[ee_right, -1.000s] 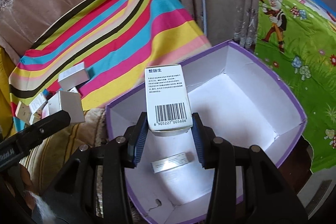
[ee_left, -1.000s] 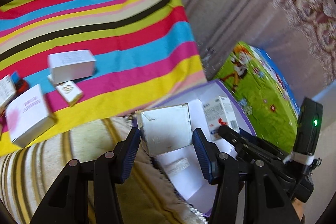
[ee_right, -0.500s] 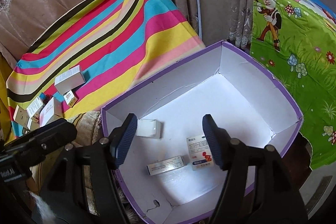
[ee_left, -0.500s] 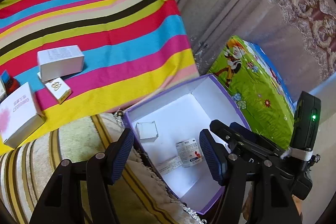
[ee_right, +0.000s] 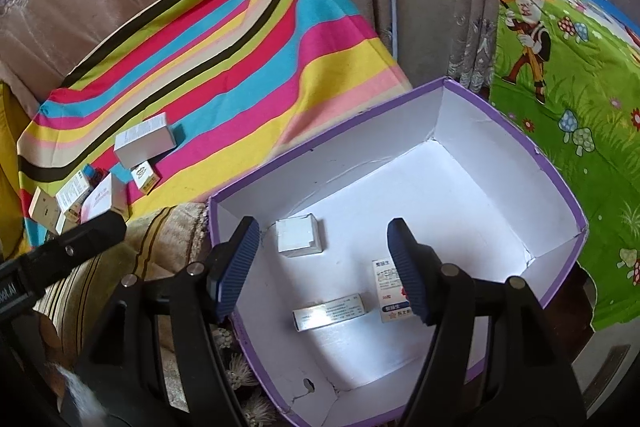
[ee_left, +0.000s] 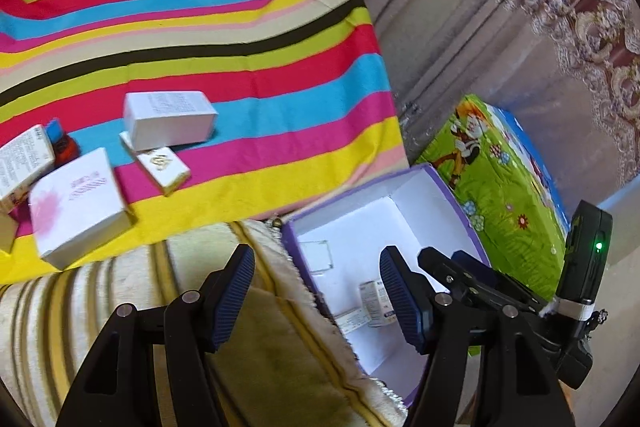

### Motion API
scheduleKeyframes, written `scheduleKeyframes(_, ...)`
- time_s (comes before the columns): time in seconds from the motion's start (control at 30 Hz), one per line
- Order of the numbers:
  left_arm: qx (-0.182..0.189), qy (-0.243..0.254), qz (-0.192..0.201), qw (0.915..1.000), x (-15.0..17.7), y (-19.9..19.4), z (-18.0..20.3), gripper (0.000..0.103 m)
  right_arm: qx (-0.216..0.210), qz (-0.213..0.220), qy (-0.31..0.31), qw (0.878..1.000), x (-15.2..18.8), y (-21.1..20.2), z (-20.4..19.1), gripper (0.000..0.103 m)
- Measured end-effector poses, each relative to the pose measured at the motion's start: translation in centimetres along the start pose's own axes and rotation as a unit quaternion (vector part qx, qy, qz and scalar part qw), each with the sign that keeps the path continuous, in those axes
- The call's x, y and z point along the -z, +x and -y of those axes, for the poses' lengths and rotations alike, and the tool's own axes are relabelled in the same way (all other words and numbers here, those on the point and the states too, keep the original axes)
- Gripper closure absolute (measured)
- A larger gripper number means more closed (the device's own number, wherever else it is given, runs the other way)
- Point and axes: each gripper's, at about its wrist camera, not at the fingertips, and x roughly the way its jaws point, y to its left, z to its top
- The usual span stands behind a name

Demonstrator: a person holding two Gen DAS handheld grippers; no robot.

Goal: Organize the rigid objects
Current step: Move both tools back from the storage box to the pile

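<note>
— Well, where do the small boxes sit?
— Three lie on the floor of the purple-rimmed box (ee_right: 500, 131): a white cube box (ee_right: 298, 237), a flat silver carton (ee_right: 330, 311) and a medicine carton (ee_right: 390, 291).
— And the tongs?
— The right tongs (ee_right: 320, 267) hang over that box, jaws just spread and nothing between them. The left tongs (ee_left: 316, 291) are released too, empty, above the box's near edge.
— Anything left out?
— Several white boxes (ee_left: 168, 119) rest on the striped surface (ee_left: 240, 39).
</note>
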Motion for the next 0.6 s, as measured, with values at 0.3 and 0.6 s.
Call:
scheduleKeyframes(0.3, -0.017, -0.036, 0.029, 0.9988, -0.1, -2.7, -3.8, 0.037, -0.024, -0.007, 0.005, 1.000, 0.2, 0.1, -0.7, 0.032)
scheduleKeyframes(0.6, -0.039, -0.071, 0.052, 0.9953, 0.8, -5.7, -7.4, 0.037, -0.032, -0.017, 0.002, 0.999, 0.4, 0.7, -1.3, 0.029)
